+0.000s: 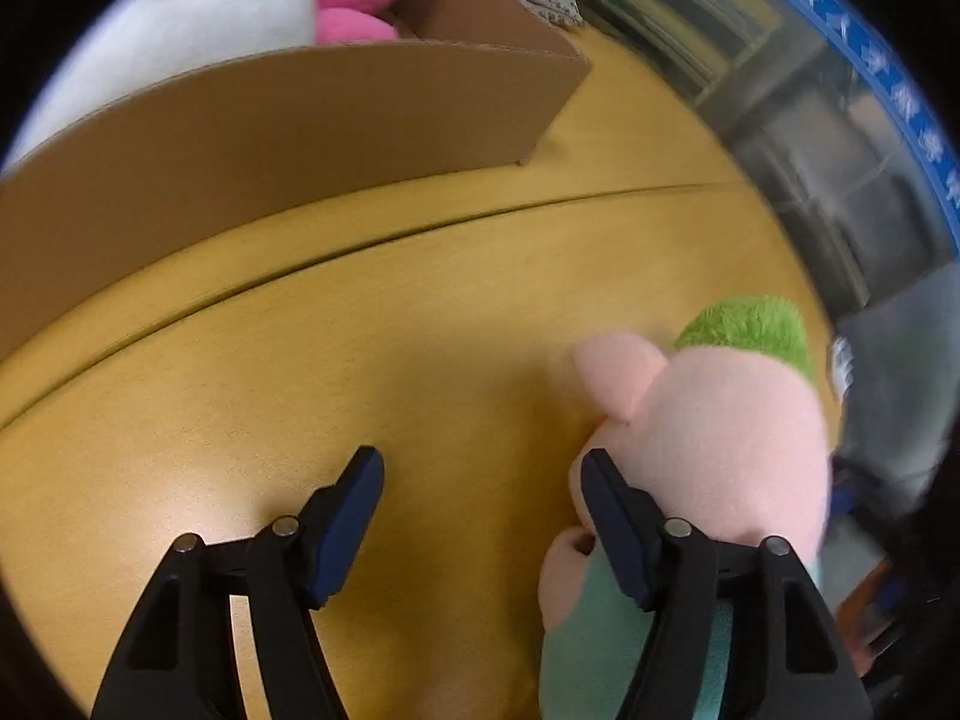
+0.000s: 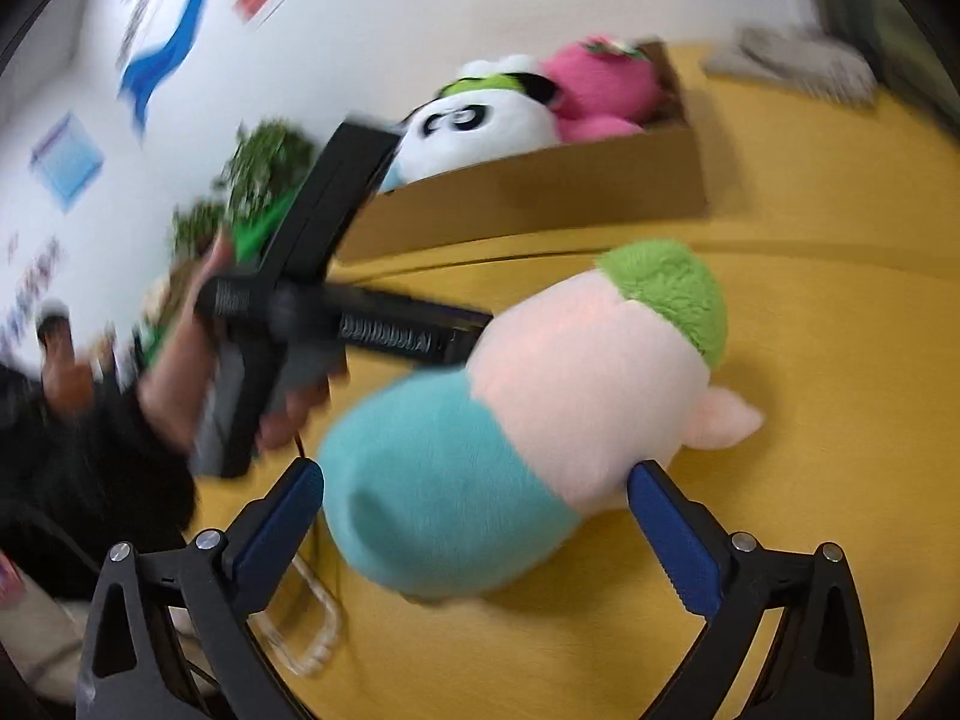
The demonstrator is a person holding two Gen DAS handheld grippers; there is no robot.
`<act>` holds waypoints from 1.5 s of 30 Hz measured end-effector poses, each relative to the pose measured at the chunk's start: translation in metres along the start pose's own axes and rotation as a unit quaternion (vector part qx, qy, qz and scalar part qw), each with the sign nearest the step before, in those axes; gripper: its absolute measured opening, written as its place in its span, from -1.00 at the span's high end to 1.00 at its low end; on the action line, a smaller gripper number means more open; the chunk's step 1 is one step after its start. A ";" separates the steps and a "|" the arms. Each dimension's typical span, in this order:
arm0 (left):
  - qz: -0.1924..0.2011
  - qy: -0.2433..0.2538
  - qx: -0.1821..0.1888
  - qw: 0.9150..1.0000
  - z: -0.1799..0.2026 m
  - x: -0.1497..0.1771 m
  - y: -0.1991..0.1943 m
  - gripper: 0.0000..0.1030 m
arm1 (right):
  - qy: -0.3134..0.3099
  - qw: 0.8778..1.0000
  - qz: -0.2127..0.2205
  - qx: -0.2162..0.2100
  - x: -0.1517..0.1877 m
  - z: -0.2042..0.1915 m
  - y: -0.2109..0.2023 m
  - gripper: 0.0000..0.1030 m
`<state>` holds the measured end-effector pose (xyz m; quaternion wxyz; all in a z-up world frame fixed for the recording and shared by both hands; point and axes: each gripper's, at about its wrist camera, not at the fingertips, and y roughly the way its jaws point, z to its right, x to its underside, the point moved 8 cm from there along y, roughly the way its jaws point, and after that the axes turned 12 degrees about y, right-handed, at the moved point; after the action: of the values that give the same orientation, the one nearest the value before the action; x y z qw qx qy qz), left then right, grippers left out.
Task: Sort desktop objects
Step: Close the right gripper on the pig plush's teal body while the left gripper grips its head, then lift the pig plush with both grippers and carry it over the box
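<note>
So there's a cardboard box sitting past the claws on the yellow table, and it's got a panda plush and a pink plush stuffed in it, both poking up over the rim. From the left claw's side the box wall fills the far left, with a seam in the tabletop running across between it and the claw. Plenty of bare table straight ahead of that claw; the table edge curves off to its right, with blurry shelving beyond. The pig plush, pink head, green cap, teal body, is lying on its side on the table, well short of the box. Left claw is spread wide with nothing clamped; its right finger looks pressed up against the pig's head, left finger over bare wood. Right claw is also wide apart, with the pig's teal body sitting between the fingers; the right pad is just beside the pig's head, the left pad near the teal end, but it's too blurry to say whether either really touches. From that view you also see the person's hand holding the other gripper, off to the left of the pig. A grey cloth-like thing lies far right past the box.
</note>
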<state>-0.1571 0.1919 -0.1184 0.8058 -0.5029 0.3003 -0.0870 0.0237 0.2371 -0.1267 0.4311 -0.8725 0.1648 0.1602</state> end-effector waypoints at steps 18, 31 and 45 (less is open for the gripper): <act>0.062 -0.005 0.075 0.995 -0.010 -0.018 -0.022 -0.33 | -0.071 0.991 -0.113 -0.023 -0.010 0.002 0.054 -1.00; 0.086 0.029 0.188 0.978 -0.003 -0.011 -0.052 -0.46 | -0.125 0.979 -0.158 -0.033 -0.007 0.000 0.060 -1.00; 0.038 0.043 0.269 0.961 0.033 -0.006 -0.011 -0.56 | -0.114 0.982 -0.146 -0.028 -0.013 0.005 0.056 -0.99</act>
<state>-0.1412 0.2143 -0.0965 0.9005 -0.2515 0.3190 -0.1553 -0.0120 0.2110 -0.1634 0.4412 -0.8749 -0.0188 0.1989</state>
